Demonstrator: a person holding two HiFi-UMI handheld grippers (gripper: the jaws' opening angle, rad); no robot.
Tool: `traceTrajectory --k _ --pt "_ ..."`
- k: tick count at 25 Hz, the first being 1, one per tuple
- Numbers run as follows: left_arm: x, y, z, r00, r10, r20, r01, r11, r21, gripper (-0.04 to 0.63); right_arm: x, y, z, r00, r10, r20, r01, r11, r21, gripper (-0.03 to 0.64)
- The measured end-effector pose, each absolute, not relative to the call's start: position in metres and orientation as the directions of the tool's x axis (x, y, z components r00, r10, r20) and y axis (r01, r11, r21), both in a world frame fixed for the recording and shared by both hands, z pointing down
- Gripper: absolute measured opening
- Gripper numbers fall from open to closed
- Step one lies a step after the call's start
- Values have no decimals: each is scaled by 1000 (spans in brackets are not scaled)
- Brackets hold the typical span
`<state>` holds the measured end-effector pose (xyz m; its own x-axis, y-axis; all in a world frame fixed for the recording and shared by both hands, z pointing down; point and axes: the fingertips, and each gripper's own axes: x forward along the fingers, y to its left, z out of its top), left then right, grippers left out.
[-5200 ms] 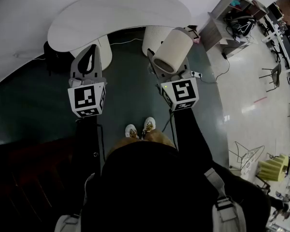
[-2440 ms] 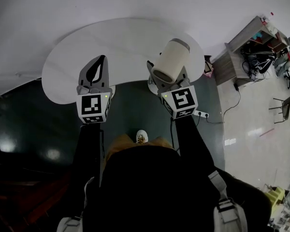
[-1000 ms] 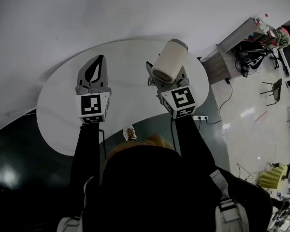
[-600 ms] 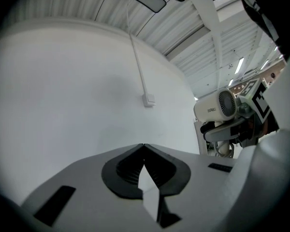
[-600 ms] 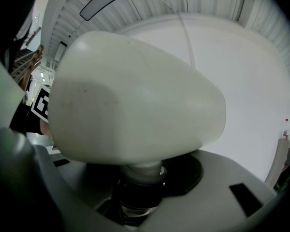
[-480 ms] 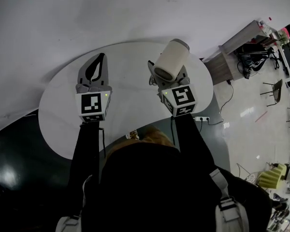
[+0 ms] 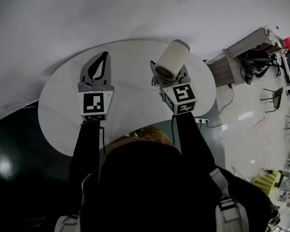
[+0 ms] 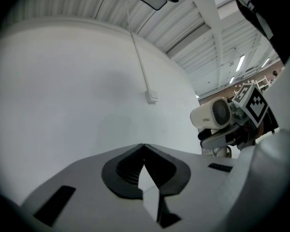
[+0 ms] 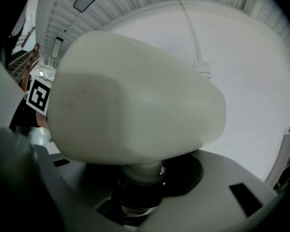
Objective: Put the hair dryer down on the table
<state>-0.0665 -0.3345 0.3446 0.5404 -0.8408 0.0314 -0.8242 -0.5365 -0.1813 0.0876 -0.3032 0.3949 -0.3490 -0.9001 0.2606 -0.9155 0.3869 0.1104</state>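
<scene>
1. Two grippers are mine, both held out over the white table.
2. My right gripper pinches the hair dryer: the jaws are clamped on its dark handle, just under the cream barrel.
3. That hair dryer is held up over the table's far right part, not resting on it.
4. My left gripper has its jaws pressed together, tips meeting, with nothing between them.
</scene>
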Motion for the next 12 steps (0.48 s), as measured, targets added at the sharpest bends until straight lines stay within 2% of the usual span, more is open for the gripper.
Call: traceTrajectory --k 6,12 --pt "-65 -330 354 567 -823 27 -803 -560 -204 14 58 -304 434 -436 -803 406 -836 529 147 212" --pt "-72 -324 359 556 -831 33 -813 -551 -188 14 25 -292 497 -492 -642 588 -683 703 197 212"
